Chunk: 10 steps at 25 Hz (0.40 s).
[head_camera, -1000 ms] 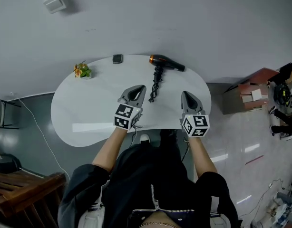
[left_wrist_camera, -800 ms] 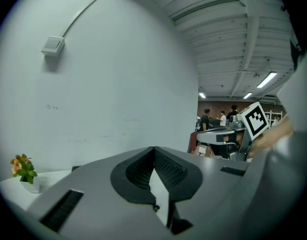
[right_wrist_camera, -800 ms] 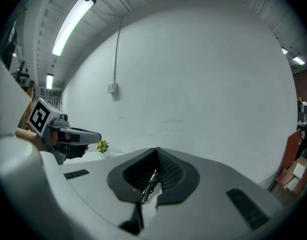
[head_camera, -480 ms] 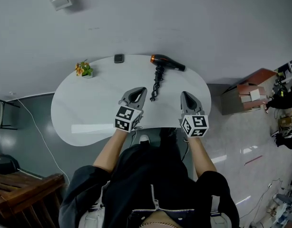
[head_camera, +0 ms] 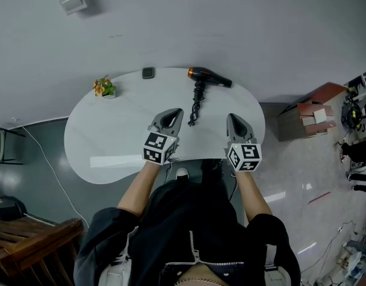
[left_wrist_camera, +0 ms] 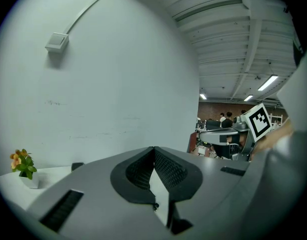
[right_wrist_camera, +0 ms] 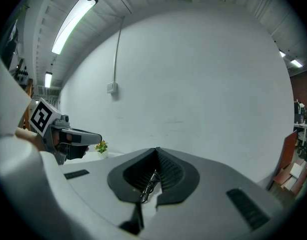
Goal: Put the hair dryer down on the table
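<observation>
Left gripper (left_wrist_camera: 153, 150): jaws pressed together, nothing between them. Right gripper (right_wrist_camera: 156, 151): jaws likewise together, empty. Both hover over the near half of the white table (head_camera: 111, 145), side by side, well apart. Hair dryer (head_camera: 210, 80) lies on its side at the table's far edge, clear of both grippers. Its cord (head_camera: 195, 107) trails toward the person, between the grippers. Small potted plant (head_camera: 103, 89) at far left.

The person wears a black short-sleeved jacket (head_camera: 171, 213) with a silver zip (head_camera: 194, 252) down the front. The left tool (head_camera: 174, 112) and right tool (head_camera: 232, 118) are grey shells lined with black ribbed pads (left_wrist_camera: 167, 169), each carrying a white cube (head_camera: 159, 146) printed with black square markers.
</observation>
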Motion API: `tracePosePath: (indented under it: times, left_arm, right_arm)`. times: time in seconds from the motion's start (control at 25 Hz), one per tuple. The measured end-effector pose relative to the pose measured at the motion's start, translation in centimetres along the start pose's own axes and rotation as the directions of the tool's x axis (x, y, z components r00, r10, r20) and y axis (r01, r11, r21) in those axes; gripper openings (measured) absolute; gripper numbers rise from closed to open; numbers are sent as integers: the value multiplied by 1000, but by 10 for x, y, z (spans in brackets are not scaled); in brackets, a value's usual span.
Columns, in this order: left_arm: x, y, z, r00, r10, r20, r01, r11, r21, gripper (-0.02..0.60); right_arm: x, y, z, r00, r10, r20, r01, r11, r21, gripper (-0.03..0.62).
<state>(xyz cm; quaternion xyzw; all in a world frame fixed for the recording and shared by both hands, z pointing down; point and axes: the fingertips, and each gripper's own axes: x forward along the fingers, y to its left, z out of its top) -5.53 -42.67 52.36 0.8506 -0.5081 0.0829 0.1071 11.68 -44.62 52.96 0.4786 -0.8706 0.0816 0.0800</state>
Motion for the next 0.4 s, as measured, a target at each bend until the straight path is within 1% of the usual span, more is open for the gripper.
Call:
tracePosePath:
  times: [0.4]
  left_arm:
    - [1,-6,-3,1000,4,-8,-4,1000,-4,21]
  right_arm:
    - [-7,-4,-2,1000,4,-4,-4,1000,-1,3]
